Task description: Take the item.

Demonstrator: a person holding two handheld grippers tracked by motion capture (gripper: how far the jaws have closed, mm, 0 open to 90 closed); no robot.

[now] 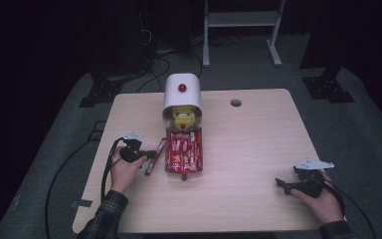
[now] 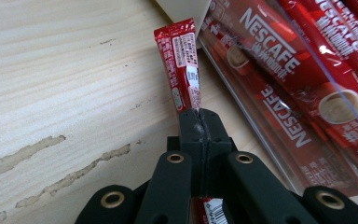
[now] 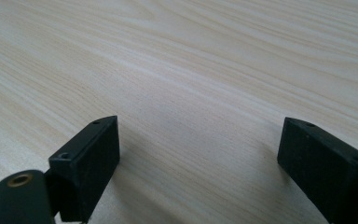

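Near the counter's [image 1: 258, 199] front edge we rest both hands: our right hand-held gripper [image 1: 284, 185] sits by the front right corner, jaws spread wide over bare wood with nothing between them. Toward the front left, our left hand-held gripper [image 2: 200, 122] is clamped tight on one end of a single red coffee stick [image 2: 181, 70], which lies flat on the counter just left of the heap of sticks, its free end pointing toward the far edge.

We judge the coffee stick to be very light, a thin foil sachet with loose powder inside, so it should flex and droop if lifted by the tip. Its glossy skin looks slippery. We would take hold on the flat sealed end, as now, or closer to the middle if it sags too much; a hard squeeze on the filled part could burst a seam.

Beyond it, a clear tray [image 1: 199, 149] holds a pile of the same red sticks [image 1: 183, 153], lying lengthwise and crowded together. Farther on, toward the middle of the far edge, stands a white rounded dispenser [image 1: 181, 97] with a red knob [image 1: 182, 87]; its open mouth shows something yellow [image 1: 183, 117] that we cannot make out.
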